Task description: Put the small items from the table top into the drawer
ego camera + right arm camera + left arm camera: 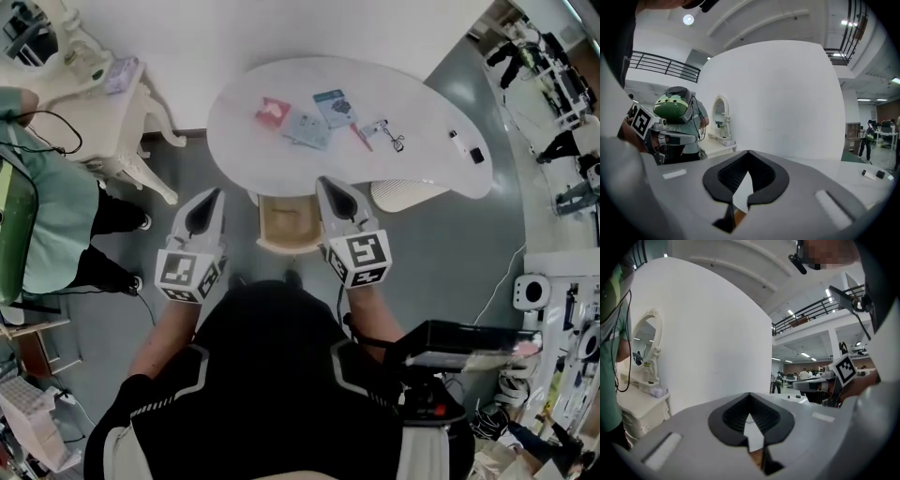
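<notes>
Glossy white bean-shaped worktop [253, 159] is carrying flat packets [309, 128]; wooden drawer [285, 217] is gaping between left gripper [212, 199] and right gripper [328, 187], ribbed fingers [733, 416] pinching shut, empty.

Upper left of my head view: white dressing table [117, 108] w/ an oval mirror [644, 350] on top, next to the white partition [234, 28]. Left edge: person in green top [47, 211] & black trousers, right beside it. Grey floor [441, 272] all round. Right edge: racks of gear [562, 84], too blurry to ID. Bottom right: black box [459, 347].
</notes>
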`<control>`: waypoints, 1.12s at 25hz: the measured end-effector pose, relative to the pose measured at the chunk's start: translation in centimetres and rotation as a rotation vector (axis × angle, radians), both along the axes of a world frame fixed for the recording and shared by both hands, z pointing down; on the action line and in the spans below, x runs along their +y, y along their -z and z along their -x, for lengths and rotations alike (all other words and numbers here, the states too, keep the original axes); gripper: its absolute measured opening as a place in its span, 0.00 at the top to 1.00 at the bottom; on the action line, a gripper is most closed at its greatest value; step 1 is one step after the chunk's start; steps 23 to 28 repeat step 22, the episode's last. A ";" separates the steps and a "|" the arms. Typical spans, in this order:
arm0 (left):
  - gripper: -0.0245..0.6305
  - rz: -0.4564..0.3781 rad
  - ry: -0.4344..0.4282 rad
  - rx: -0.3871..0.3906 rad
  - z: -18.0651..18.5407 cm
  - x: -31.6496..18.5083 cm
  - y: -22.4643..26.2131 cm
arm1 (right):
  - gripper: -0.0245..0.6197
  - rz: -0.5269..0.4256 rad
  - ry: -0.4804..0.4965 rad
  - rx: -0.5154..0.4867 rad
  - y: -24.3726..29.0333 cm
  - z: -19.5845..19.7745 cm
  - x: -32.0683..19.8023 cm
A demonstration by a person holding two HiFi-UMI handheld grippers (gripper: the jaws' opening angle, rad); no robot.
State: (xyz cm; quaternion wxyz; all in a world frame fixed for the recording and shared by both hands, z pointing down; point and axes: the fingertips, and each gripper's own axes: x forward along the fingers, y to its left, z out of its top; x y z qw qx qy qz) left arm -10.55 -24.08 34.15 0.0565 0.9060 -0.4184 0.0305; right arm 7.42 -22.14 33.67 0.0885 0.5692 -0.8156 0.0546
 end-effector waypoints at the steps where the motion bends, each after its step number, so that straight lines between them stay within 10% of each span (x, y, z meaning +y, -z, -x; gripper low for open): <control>1: 0.96 0.002 0.002 0.001 0.0 -0.1 0.0 | 0.96 -0.005 0.002 0.003 0.2 0.0 0.0; 28: 0.96 0.008 0.004 0.017 0.7 0.2 -0.1 | 0.96 -0.021 -0.004 -0.021 1.0 1.0 -0.2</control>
